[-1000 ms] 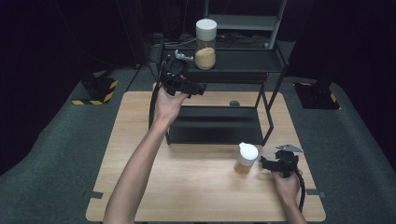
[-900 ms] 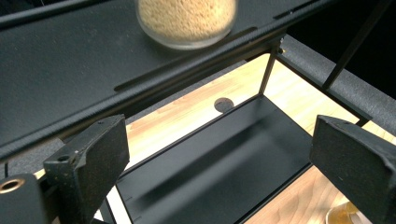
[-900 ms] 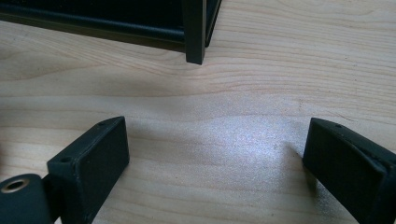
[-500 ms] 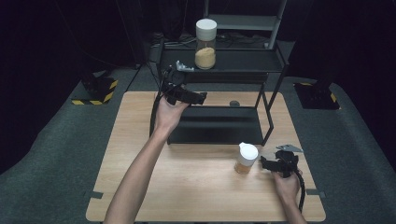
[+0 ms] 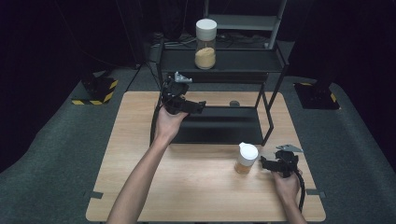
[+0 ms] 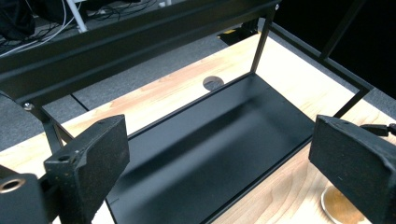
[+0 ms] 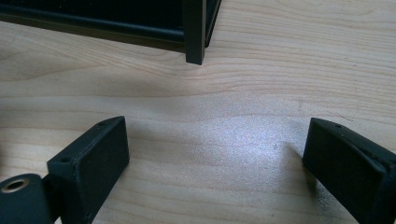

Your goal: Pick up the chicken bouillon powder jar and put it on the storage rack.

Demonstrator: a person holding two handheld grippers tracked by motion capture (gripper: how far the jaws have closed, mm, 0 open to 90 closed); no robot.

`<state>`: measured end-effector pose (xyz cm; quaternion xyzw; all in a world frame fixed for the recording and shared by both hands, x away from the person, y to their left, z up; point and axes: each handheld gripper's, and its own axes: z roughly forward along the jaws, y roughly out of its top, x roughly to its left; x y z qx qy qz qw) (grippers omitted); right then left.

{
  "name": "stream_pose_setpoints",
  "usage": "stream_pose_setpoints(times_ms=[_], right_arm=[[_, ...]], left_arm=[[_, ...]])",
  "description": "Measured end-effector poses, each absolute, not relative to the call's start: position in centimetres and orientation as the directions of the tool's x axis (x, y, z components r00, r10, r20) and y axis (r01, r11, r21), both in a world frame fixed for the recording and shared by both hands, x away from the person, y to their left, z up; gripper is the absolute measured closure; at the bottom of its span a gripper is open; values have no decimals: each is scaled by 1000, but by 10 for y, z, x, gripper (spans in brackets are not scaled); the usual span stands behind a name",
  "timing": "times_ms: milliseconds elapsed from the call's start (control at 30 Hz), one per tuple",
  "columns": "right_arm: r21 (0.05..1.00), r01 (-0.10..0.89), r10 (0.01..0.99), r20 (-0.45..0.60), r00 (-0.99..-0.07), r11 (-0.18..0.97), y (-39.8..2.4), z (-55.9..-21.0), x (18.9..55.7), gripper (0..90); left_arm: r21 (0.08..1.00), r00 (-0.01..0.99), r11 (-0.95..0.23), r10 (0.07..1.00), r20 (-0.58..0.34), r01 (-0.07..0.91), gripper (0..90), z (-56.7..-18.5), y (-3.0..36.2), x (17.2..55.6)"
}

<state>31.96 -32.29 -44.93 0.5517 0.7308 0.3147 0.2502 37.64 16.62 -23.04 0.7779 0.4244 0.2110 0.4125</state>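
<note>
Resting low on the near right part of the wooden table (image 5: 187, 186), the right gripper (image 5: 267, 163) lies in the person's right hand (image 5: 286, 184) with its jaws spread wide and nothing between them; in the right gripper view they frame bare wood, and the foot of a rack post (image 7: 194, 32) stands on the table beyond them. Just left of that gripper in the high view, close by but not touched, stands a small jar (image 5: 245, 158) with a white lid and amber contents, upright on the table in front of the rack's right front post.

Farther in, the left hand (image 5: 169, 122) holds the left gripper (image 5: 200, 106) above the left end of the black metal rack (image 5: 271, 100), at about the height of the gap between its two shelves. Its jaws are spread wide and empty. In the left gripper view they point down onto the rack's lower shelf (image 6: 219, 140), a bare black tray, with the rim of the small jar (image 6: 338, 207) at the bottom right edge of that view.

Farthest back, on the upper shelf (image 5: 243, 60), a tall jar (image 5: 205, 38) with a white lid stands upright, about a third full of yellowish grains, well apart from both grippers.
</note>
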Motion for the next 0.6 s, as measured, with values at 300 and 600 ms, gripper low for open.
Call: stream_pose_setpoints(times_ms=[300,600], right_arm=[[736,649,964,-18,-266,193,-323,-449,320,62],[736,649,964,-18,-266,193,-323,-449,320,62]], left_arm=[[810,543,-285,838,-48,513,52,-247,171,378],[801,536,-280,842,-59,529,52,-264,173,377]])
